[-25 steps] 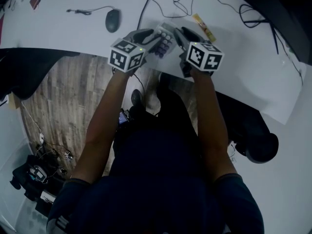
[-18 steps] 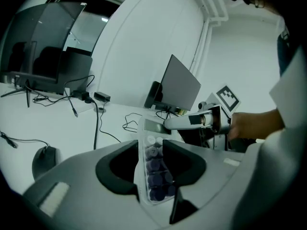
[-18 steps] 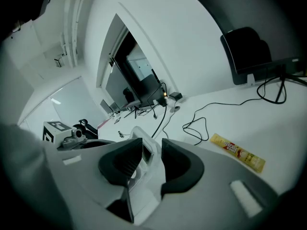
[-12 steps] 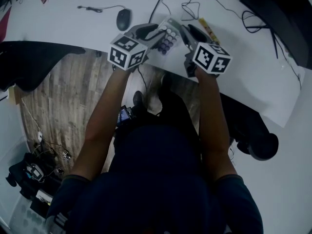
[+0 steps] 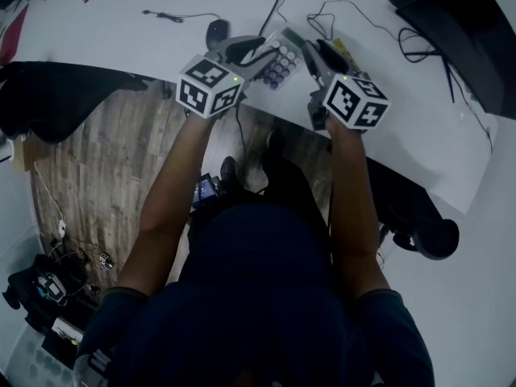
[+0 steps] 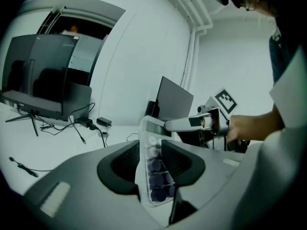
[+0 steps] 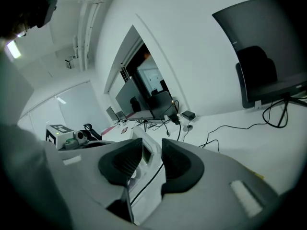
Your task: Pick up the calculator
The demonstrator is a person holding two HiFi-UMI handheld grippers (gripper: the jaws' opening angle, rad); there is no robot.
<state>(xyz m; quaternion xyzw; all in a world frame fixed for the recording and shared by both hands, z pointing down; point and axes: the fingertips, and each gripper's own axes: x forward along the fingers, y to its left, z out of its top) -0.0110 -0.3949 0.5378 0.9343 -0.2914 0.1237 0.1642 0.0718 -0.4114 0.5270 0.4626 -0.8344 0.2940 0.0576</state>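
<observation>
The calculator (image 5: pixel 280 59), pale grey with dark round keys, is held off the white desk (image 5: pixel 121 39) between both grippers. My left gripper (image 5: pixel 254 52) is shut on its keypad end, and the keys (image 6: pixel 156 176) show edge-on between the dark pads. My right gripper (image 5: pixel 318 55) is shut on the display end, where the small screen (image 7: pixel 145 152) sits between its pads. In the left gripper view the right gripper's finger (image 6: pixel 184 124) reaches across the calculator's top. A thin cable runs below the calculator in the right gripper view.
A black mouse (image 5: pixel 216 31) lies just beyond the left gripper. Loose cables (image 5: pixel 347 10) and a yellow strip (image 5: pixel 344 48) lie behind the calculator. Dark screens (image 5: pixel 451 14) stand at the far right. The desk edge runs under my wrists, above the wooden floor (image 5: pixel 105 160).
Both grippers have moved a little farther over the desk with the calculator held between them. The mouse now sits close behind the left gripper.
</observation>
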